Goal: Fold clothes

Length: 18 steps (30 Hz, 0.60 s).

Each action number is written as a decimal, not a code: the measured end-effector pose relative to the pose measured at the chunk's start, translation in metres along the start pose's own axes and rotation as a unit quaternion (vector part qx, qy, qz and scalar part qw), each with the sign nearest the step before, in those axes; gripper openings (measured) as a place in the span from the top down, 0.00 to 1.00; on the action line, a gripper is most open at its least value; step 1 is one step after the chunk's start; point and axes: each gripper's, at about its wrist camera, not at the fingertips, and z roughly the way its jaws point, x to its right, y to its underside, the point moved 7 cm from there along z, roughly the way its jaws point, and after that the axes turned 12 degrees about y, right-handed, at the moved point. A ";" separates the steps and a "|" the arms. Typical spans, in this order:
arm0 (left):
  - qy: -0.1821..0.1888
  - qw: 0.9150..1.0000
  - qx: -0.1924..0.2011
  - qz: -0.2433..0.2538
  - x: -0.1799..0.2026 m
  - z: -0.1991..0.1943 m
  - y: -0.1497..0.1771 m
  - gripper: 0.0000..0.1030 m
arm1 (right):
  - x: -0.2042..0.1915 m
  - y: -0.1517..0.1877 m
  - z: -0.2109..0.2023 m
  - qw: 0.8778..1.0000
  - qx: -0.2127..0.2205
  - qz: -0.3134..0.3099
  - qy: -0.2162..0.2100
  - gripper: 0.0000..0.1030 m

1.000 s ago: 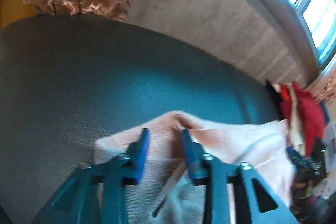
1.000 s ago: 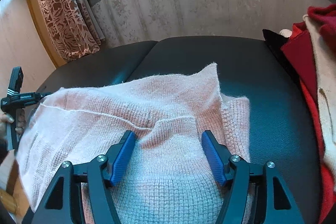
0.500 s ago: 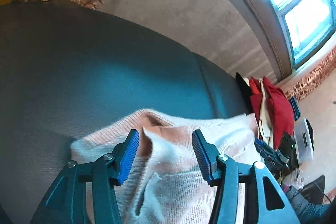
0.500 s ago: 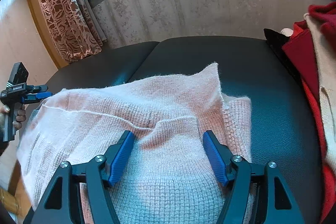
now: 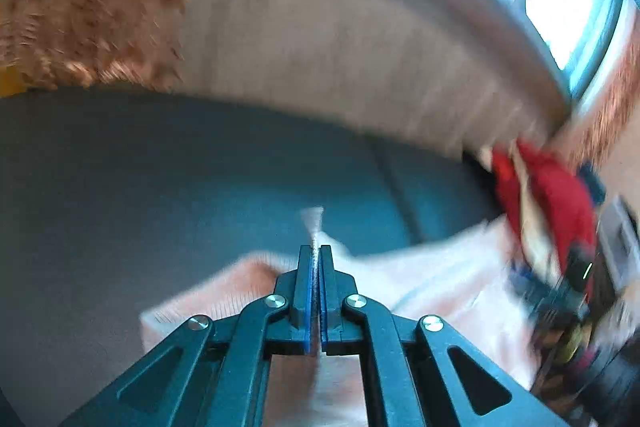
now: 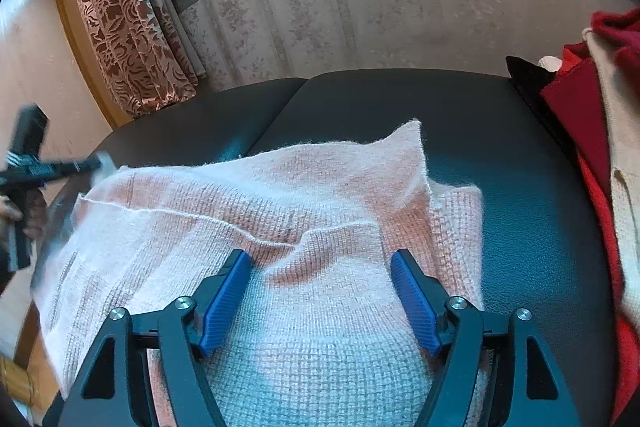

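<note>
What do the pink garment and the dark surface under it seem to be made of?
Pink garment: knitted, probably wool or acrylic; visible stitch grid, fuzzy edges, matte. Dark surface: looks like leather or vinyl upholstery; faint grain, soft sheen, a seam between cushions.

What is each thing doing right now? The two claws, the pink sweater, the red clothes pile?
Left claw: shut, pinching an edge of the pink knitted sweater.
Right claw: open, jaws wide apart over the sweater, not gripping.
Pink knitted sweater: partly folded, rumpled, lying on the dark padded seat.
Red and cream clothes pile: heaped at the seat's right side, untouched.
</note>
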 end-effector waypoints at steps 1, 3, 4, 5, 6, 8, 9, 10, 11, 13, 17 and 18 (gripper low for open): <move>-0.009 1.000 0.020 -0.004 -0.002 -0.008 -0.005 0.99 | -0.001 0.000 0.000 1.000 0.000 -0.002 0.001 0.26; -0.043 0.999 0.018 -0.005 -0.012 -0.005 -0.004 0.99 | -0.002 0.000 0.000 1.000 -0.001 -0.005 0.001 0.25; -0.063 0.998 0.007 -0.004 -0.019 0.001 0.000 0.99 | -0.002 0.000 0.000 1.000 -0.001 -0.006 0.002 0.24; -0.092 0.996 -0.012 0.000 -0.028 0.010 0.007 0.99 | -0.003 0.001 0.000 1.000 -0.001 -0.007 0.002 0.24; -0.118 0.993 -0.029 0.002 -0.037 0.019 0.014 0.99 | -0.003 0.001 0.001 1.000 -0.001 -0.007 0.003 0.24; -0.150 0.987 -0.051 -0.007 -0.054 0.032 0.026 0.99 | -0.004 0.001 0.001 1.000 -0.001 -0.008 0.003 0.23; -0.165 0.984 -0.061 -0.011 -0.062 0.037 0.031 0.98 | -0.004 0.002 0.001 1.000 -0.001 -0.009 0.004 0.23; -0.184 0.981 -0.066 -0.014 -0.071 0.041 0.035 0.94 | -0.004 0.002 0.001 1.000 -0.001 -0.010 0.005 0.23; -0.216 0.974 -0.068 -0.017 -0.080 0.043 0.038 0.88 | -0.005 0.002 0.002 1.000 -0.002 -0.011 0.007 0.23; -0.236 0.970 -0.047 -0.037 -0.085 0.031 0.034 0.87 | -0.006 0.002 0.003 1.000 -0.002 -0.013 0.009 0.23; -0.289 0.956 0.031 -0.049 -0.074 -0.016 0.022 0.75 | -0.006 0.002 0.004 1.000 -0.003 -0.013 0.007 0.21; -0.289 0.955 0.056 -0.043 -0.064 -0.031 0.023 0.73 | -0.006 0.002 0.005 1.000 -0.003 -0.013 0.006 0.21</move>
